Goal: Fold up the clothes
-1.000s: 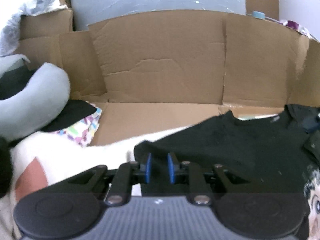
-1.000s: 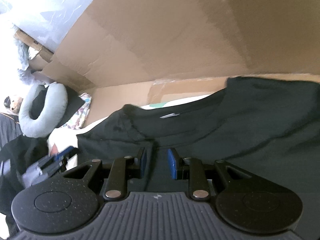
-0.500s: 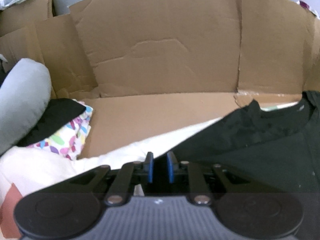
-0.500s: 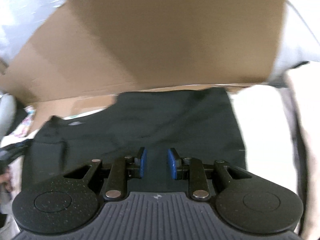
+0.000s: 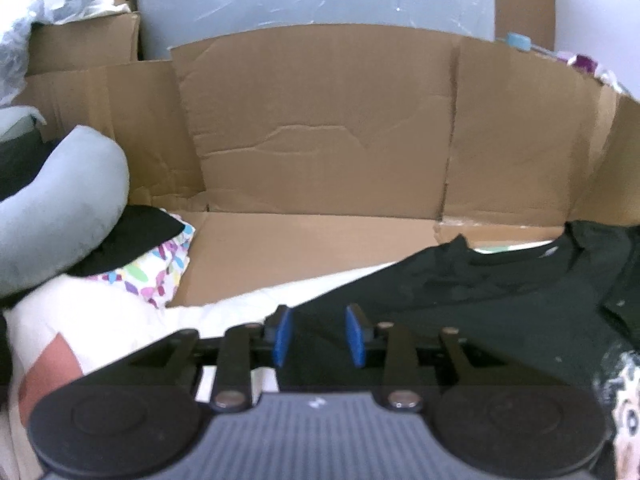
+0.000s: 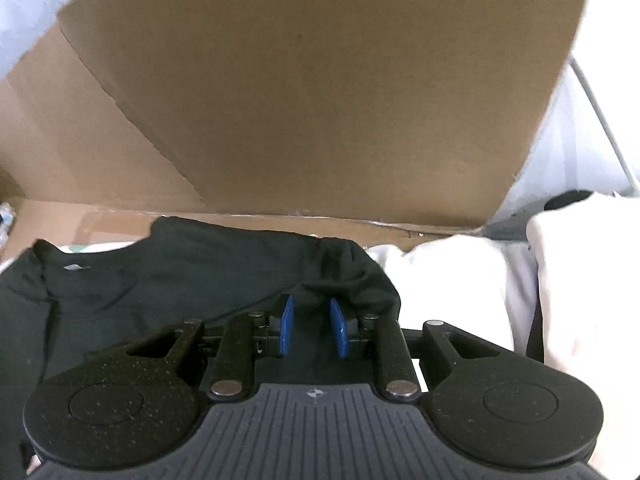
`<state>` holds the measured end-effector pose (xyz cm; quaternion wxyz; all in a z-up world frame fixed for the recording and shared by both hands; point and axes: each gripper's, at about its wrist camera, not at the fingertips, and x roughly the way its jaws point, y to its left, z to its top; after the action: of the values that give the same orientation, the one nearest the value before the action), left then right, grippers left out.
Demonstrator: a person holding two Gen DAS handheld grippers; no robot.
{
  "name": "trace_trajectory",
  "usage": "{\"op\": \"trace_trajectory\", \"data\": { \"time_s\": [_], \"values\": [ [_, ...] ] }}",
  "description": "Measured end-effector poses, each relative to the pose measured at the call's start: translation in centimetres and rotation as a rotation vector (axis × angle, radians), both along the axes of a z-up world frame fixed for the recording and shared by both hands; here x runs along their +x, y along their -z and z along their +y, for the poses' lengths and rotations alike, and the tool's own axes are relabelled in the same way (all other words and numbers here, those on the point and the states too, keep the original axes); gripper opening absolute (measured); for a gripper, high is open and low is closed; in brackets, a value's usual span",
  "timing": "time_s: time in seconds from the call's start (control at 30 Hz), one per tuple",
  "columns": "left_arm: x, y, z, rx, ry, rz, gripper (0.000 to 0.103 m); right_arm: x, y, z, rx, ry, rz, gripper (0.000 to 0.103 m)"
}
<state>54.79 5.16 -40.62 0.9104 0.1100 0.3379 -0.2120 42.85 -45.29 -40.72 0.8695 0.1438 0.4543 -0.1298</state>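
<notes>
A black T-shirt (image 5: 460, 300) lies spread on a white sheet (image 5: 240, 304), its collar toward the cardboard wall. My left gripper (image 5: 318, 336) stands open over the shirt's left edge, and the fabric lies loose between its blue pads (image 5: 282, 338). In the right wrist view the black T-shirt (image 6: 180, 276) fills the lower left. Its right sleeve is bunched into folds that run into my right gripper (image 6: 312, 328). That gripper's blue pads (image 6: 286, 326) are pinched on the gathered cloth.
Brown cardboard walls (image 5: 320, 132) close off the back and the right side (image 6: 320, 80). At the left lie a grey neck pillow (image 5: 60, 208) and a colourful patterned cloth (image 5: 160, 268). Pale garments (image 6: 460, 280) are piled to the right of the shirt.
My left gripper's pads have spread apart and let go of the shirt's edge. The right gripper has swung toward the right sleeve and its pads have drawn closer on the cloth.
</notes>
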Motion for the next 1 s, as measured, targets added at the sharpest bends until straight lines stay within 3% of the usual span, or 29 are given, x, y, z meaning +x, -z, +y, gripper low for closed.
{"op": "trace_trajectory", "data": {
  "time_s": [0.17, 0.3, 0.4, 0.47, 0.57, 0.83, 0.9, 1.0],
  "values": [
    [-1.5, -0.8, -0.5, -0.030, 0.035, 0.007, 0.035, 0.4, 0.0, -0.4, -0.072, 0.023, 0.014, 0.015],
    [-2.9, -1.4, -2.0, -0.069, 0.083, 0.021, 0.039, 0.3, -0.5, -0.9, -0.112, 0.056, 0.017, 0.015],
    [-3.6, -1.8, -3.8, -0.097, 0.129, 0.035, 0.044, -0.1, -0.9, -1.3, -0.127, 0.068, 0.017, 0.022],
    [-4.0, -2.0, -5.1, -0.118, 0.161, 0.049, 0.045, -0.5, -1.1, -1.4, -0.120, 0.050, 0.019, 0.037],
    [-4.4, -2.1, -7.3, -0.155, 0.197, 0.087, 0.048, -0.7, -0.8, -1.9, -0.100, 0.033, 0.018, 0.044],
    [-6.2, 0.1, -14.7, -0.181, 0.305, 0.187, 0.050, -0.7, 0.1, -3.4, -0.036, -0.007, -0.006, 0.045],
    [-6.3, 1.2, -16.4, -0.174, 0.310, 0.218, 0.049, -0.8, 0.2, -3.9, -0.016, -0.014, -0.013, 0.041],
    [-6.5, 2.5, -18.3, -0.170, 0.332, 0.251, 0.049, -1.1, 0.2, -4.8, 0.013, -0.013, -0.026, 0.021]
  ]
}}
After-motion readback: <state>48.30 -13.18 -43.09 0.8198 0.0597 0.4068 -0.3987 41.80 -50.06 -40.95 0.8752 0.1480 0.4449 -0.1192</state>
